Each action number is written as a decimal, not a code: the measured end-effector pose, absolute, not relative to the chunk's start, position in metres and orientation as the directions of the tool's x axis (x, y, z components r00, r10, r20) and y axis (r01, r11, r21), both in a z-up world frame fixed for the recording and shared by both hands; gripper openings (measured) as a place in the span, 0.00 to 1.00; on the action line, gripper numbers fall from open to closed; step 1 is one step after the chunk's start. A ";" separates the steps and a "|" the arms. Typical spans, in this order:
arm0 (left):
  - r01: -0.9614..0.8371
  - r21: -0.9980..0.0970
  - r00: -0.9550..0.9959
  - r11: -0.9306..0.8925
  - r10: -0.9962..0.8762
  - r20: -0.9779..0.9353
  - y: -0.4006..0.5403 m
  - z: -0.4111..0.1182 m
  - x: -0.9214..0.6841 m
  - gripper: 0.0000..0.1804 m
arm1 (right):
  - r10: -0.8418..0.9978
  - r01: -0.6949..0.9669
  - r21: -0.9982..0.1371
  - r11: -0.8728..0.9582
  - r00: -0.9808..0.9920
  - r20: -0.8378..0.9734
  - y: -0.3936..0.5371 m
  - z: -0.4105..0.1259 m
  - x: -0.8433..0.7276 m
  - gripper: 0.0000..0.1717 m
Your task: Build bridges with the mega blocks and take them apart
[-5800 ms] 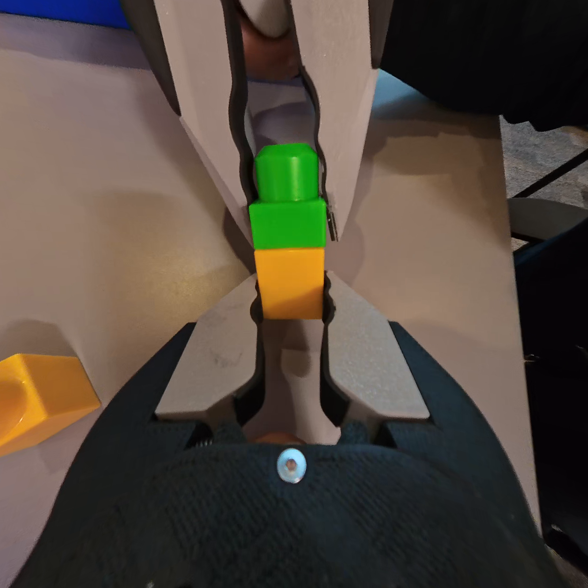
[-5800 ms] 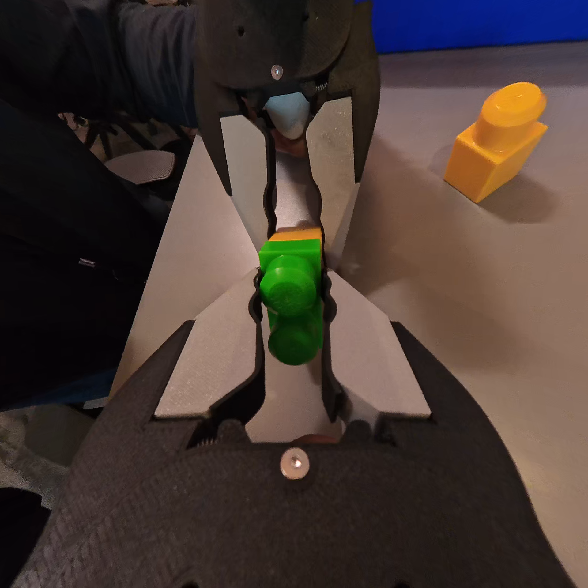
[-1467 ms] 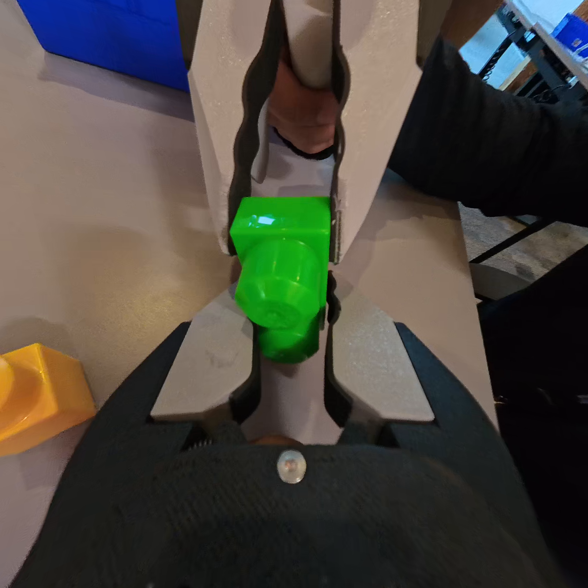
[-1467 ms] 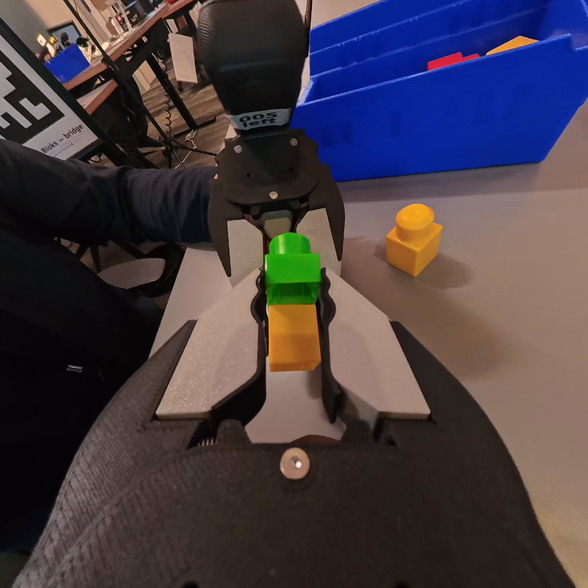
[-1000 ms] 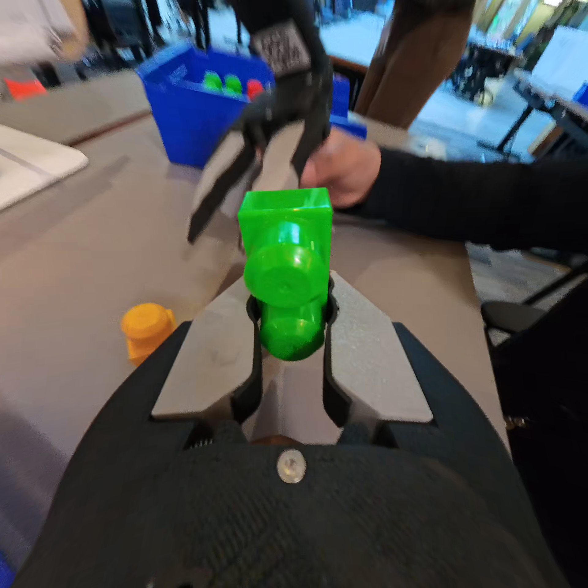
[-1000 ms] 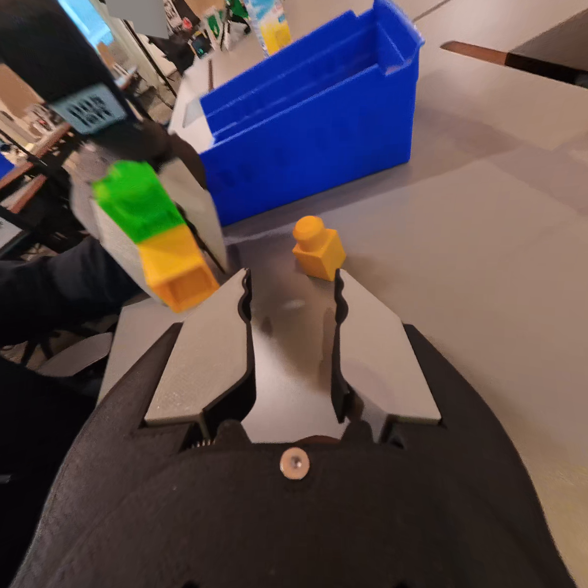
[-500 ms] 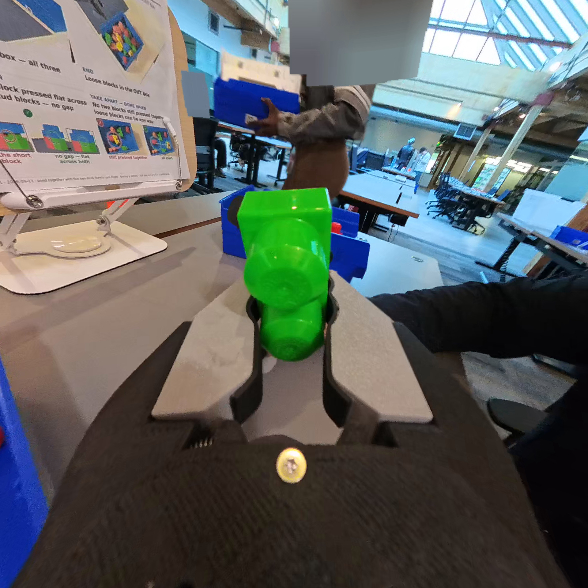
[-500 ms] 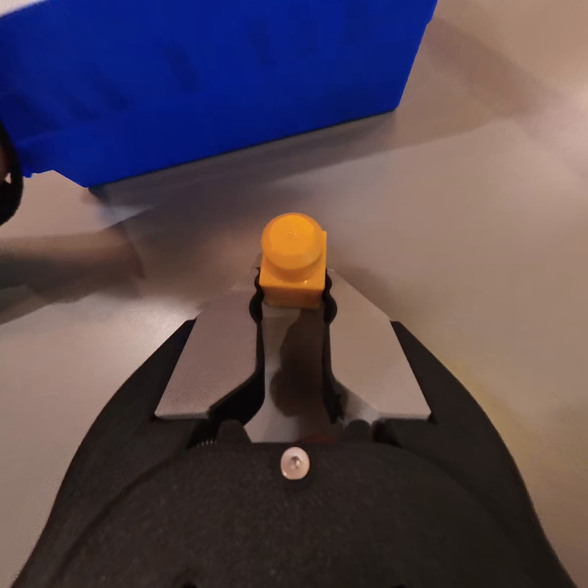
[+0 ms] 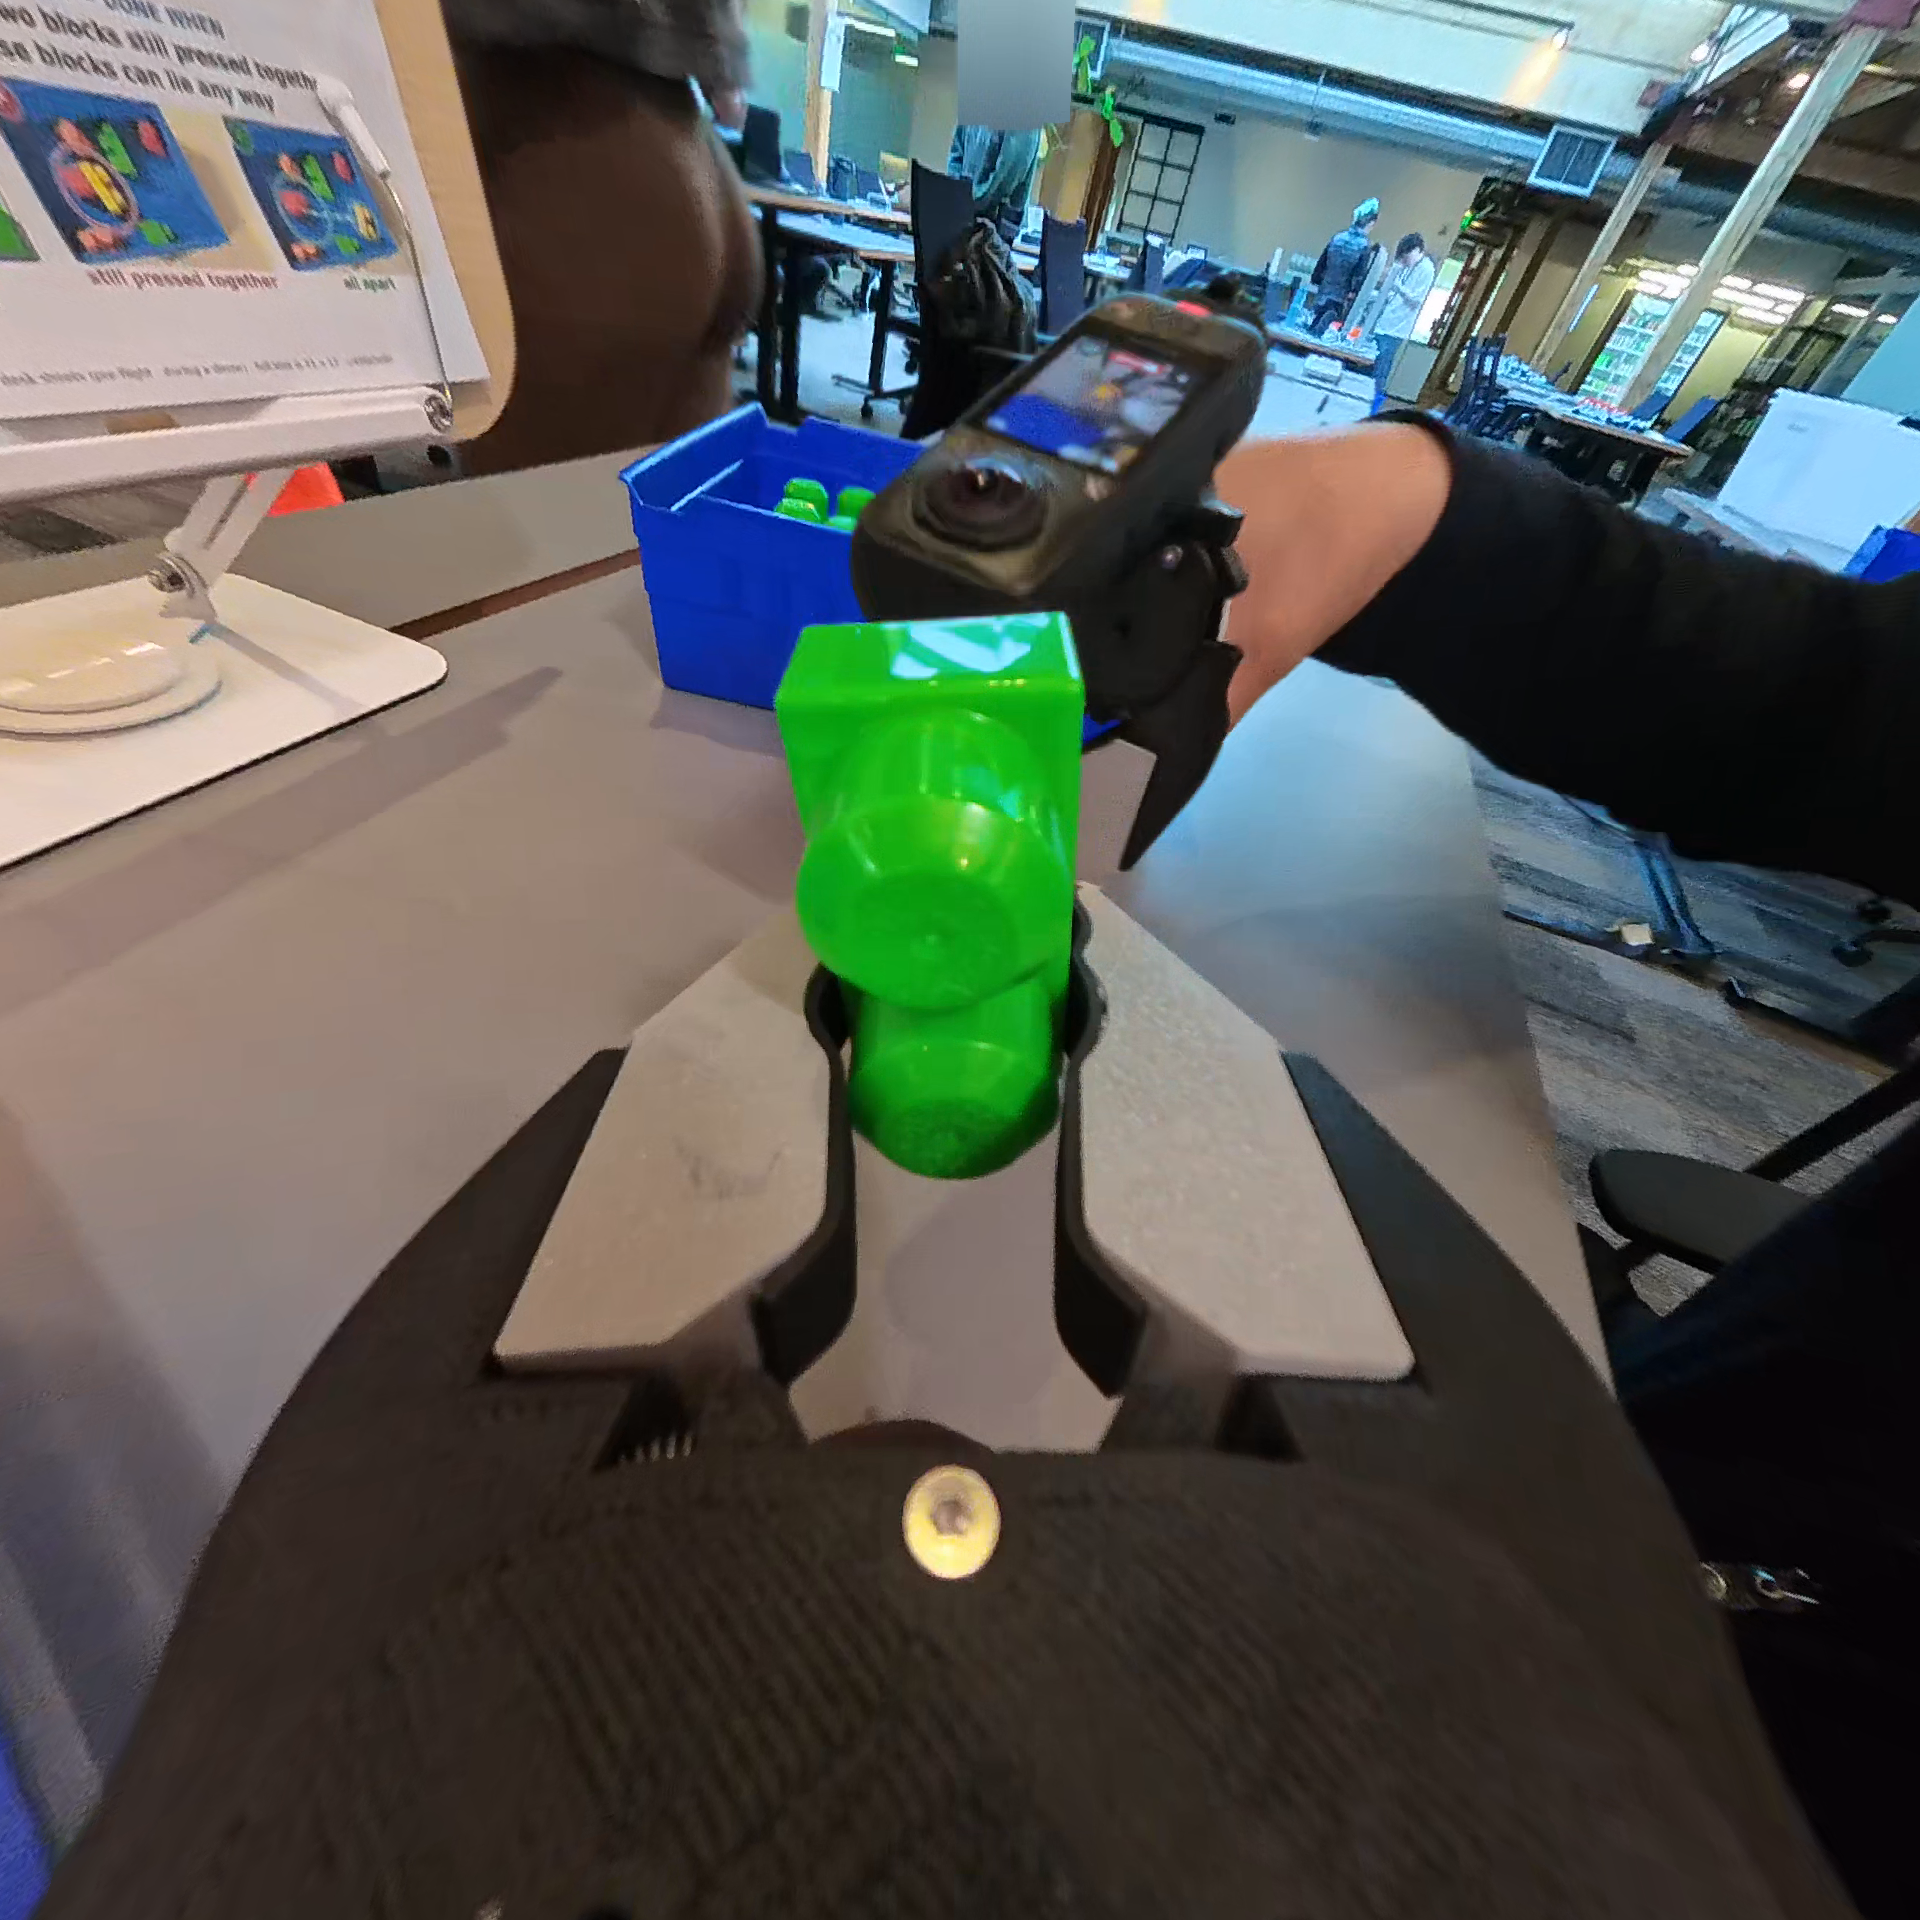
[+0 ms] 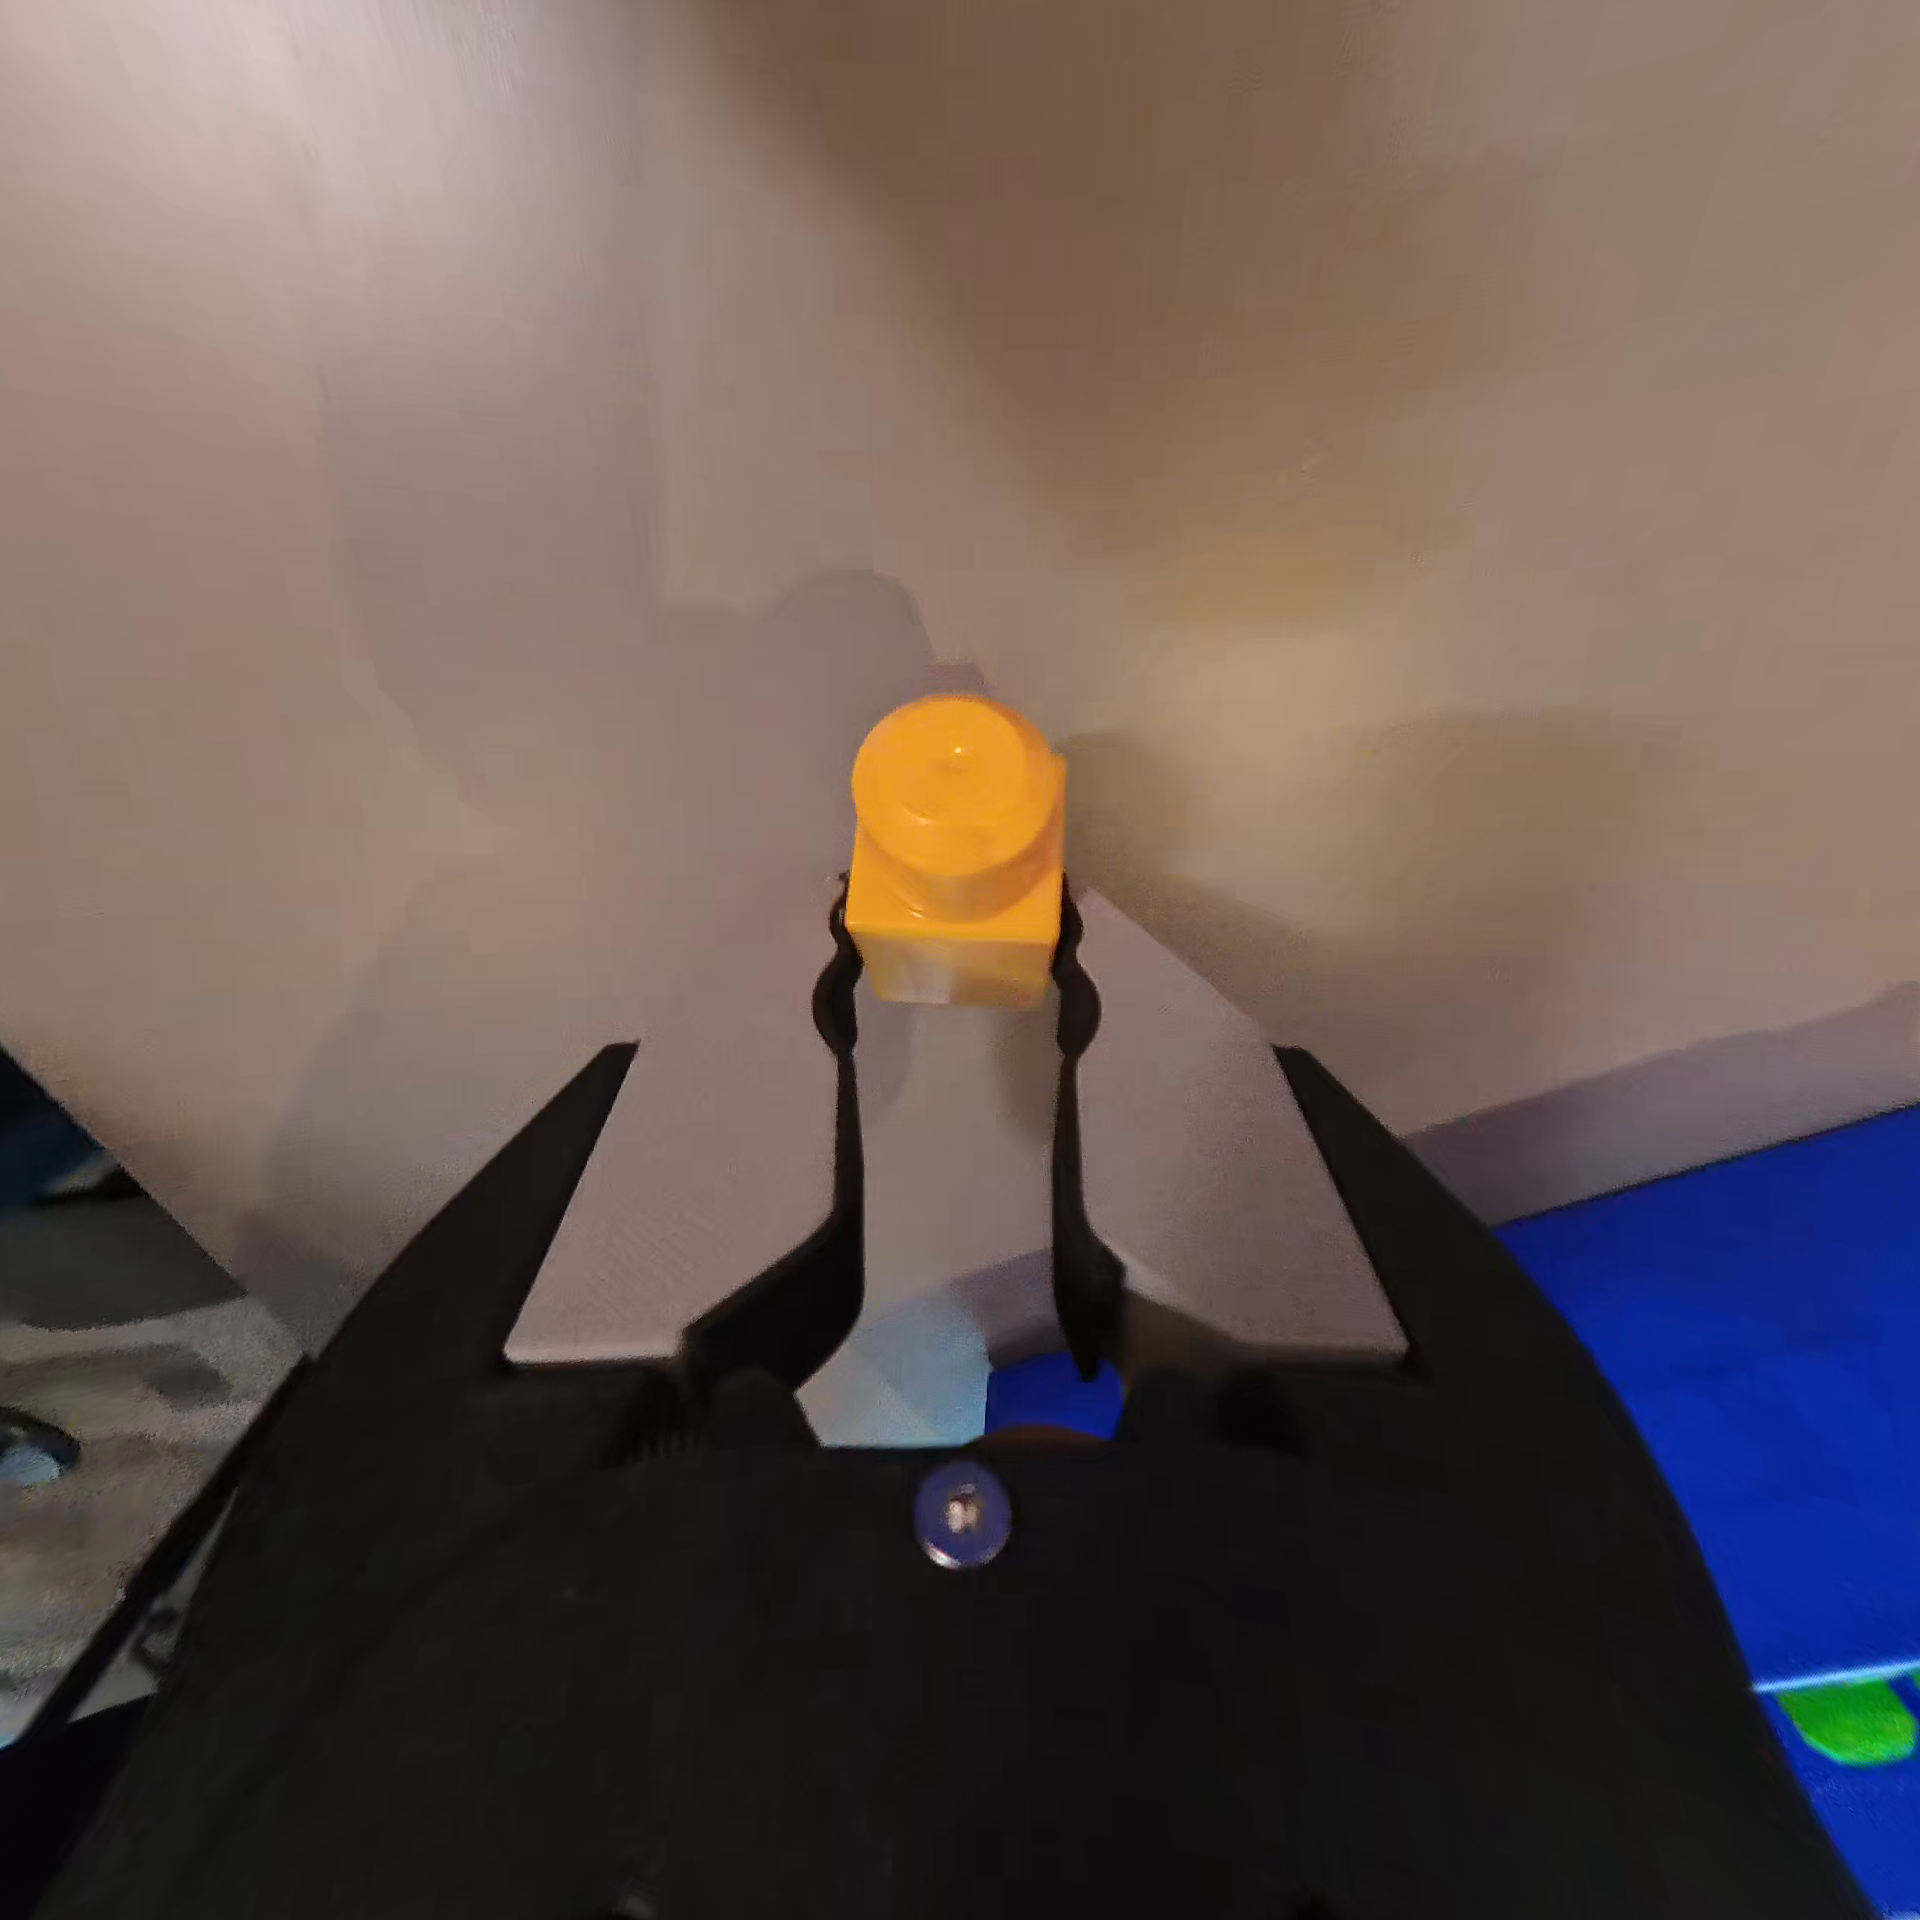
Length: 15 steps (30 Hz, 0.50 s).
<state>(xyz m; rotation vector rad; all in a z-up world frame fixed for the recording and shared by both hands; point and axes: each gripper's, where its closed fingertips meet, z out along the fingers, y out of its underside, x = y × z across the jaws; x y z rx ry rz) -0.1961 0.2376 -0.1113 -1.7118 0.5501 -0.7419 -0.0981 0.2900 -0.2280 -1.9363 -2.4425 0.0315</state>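
Observation:
My left gripper (image 9: 945,987) is shut on a green two-stud block (image 9: 935,831) and holds it up above the grey table (image 9: 364,987), studs towards the camera. What lies behind the green block is hidden. My right gripper (image 10: 954,935) is shut on a small orange one-stud block (image 10: 956,862), with both pads against its sides, over the table (image 10: 520,520). In the left wrist view the right gripper's black body (image 9: 1049,499) shows just behind the green block, but its fingertips are hidden there.
A blue bin (image 9: 727,582) with green blocks stands behind the green block; it also shows low right in the right wrist view (image 10: 1714,1403). A sheet on a white stand (image 9: 208,644) is at the left. A black-sleeved arm (image 9: 1610,644) reaches in from the right. A person (image 9: 613,208) stands behind the table. The tips of one gripper are about 15 centimetres away from the tips of the other.
A second ago my right gripper was open. It then shut on the orange block on the table and has now swung with it. My left gripper kept the green block and turned a little.

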 end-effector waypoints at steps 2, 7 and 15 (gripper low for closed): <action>0.007 -0.963 0.688 -0.271 -0.697 0.201 0.239 -0.116 -0.192 0.21 | 0.965 0.967 0.003 0.253 -0.253 0.065 0.297 -0.235 -0.093 0.19; -0.015 -0.957 0.677 -0.289 -0.707 0.203 0.238 -0.123 -0.185 0.21 | 0.973 0.963 -0.147 0.228 -0.219 0.072 0.297 -0.224 -0.095 0.19; -0.033 -0.949 0.633 -0.313 -0.741 0.223 0.232 -0.128 -0.177 0.21 | 0.998 0.871 -0.491 0.011 0.023 0.063 0.309 -0.207 -0.085 0.23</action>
